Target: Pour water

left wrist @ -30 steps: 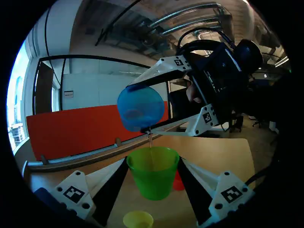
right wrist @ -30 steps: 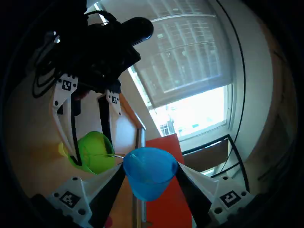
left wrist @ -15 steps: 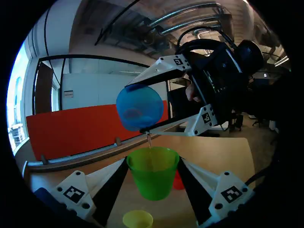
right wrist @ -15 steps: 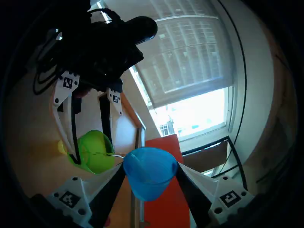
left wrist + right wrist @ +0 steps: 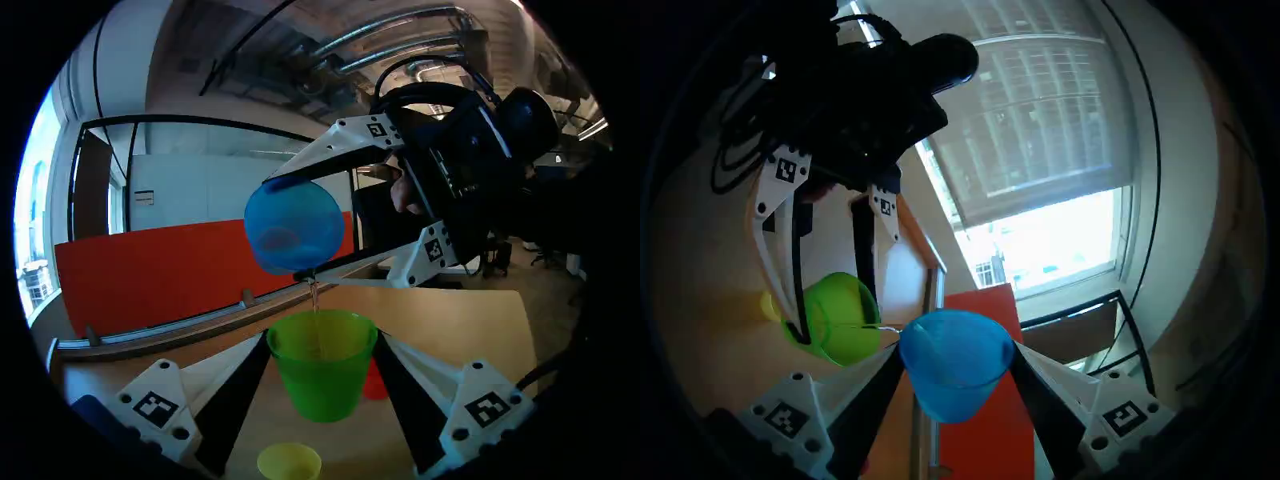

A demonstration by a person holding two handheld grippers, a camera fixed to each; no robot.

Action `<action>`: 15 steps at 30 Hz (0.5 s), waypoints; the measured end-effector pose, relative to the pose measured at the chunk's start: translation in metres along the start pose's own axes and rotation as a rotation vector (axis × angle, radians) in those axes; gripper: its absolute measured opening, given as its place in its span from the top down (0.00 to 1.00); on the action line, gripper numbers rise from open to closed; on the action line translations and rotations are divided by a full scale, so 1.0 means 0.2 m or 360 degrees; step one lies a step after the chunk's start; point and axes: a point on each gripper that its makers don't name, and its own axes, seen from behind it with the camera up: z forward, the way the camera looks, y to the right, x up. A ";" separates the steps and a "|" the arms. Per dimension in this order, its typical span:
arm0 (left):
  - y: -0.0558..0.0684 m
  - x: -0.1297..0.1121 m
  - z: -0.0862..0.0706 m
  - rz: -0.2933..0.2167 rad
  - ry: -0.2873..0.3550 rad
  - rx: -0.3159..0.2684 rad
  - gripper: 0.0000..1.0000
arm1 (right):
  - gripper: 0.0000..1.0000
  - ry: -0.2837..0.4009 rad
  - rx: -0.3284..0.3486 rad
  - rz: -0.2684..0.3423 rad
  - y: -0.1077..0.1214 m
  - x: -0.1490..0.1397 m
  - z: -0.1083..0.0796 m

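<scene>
Between the two fingers of my left gripper [image 5: 322, 346] stands the green cup [image 5: 322, 384], upright, with both fingers clamped against its tapered wall just below the rim, and held, as far as I can judge, clear of the table [image 5: 456, 320]. My right gripper [image 5: 290, 228] is likewise closed on the blue cup [image 5: 293, 226], one finger on each side of its wall. That cup is tipped well over, so its lip hangs directly above the green cup's mouth. A thin stream of water [image 5: 315, 300] falls from the lip into the green cup. How much water remains in the blue cup I cannot tell. A yellow cup [image 5: 289, 462] stands on the table below the green one, and something red [image 5: 374, 386] shows just behind it. Both held cups look like thin, smooth plastic. I judge them light and slightly yielding, and slippery if wetted. The green cup grows heavier as it fills. Its taper narrows downward, so a slack grip would let it slide down through the fingers. The best hold is high on the wall, where the rim stiffens the plastic. It should be firm enough to carry the added water, but not so hard that the mouth is squeezed oval and spills.
</scene>
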 end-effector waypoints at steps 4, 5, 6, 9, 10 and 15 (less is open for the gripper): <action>0.00 0.00 0.00 -0.0003 0.0002 0.0000 0.11 | 0.08 -0.0002 -0.0003 -0.0012 0.00 0.00 0.00; 0.00 0.00 0.00 -0.0004 0.0003 0.0000 0.11 | 0.08 -0.0002 -0.0004 -0.0015 0.00 0.00 0.00; 0.00 0.00 0.00 -0.0004 0.0002 0.0001 0.11 | 0.07 -0.0003 -0.0004 -0.0018 0.01 0.00 0.00; -0.01 0.00 0.00 -0.0002 0.0000 0.0003 0.11 | 0.07 -0.0005 -0.0005 -0.0029 0.01 -0.01 0.00; 0.00 0.00 0.00 -0.0002 0.0000 0.0003 0.11 | 0.08 -0.0006 -0.0006 -0.0034 0.01 -0.01 0.00; 0.00 0.00 0.00 -0.0001 -0.0001 0.0000 0.11 | 0.07 -0.0006 -0.0005 -0.0054 0.02 -0.01 0.00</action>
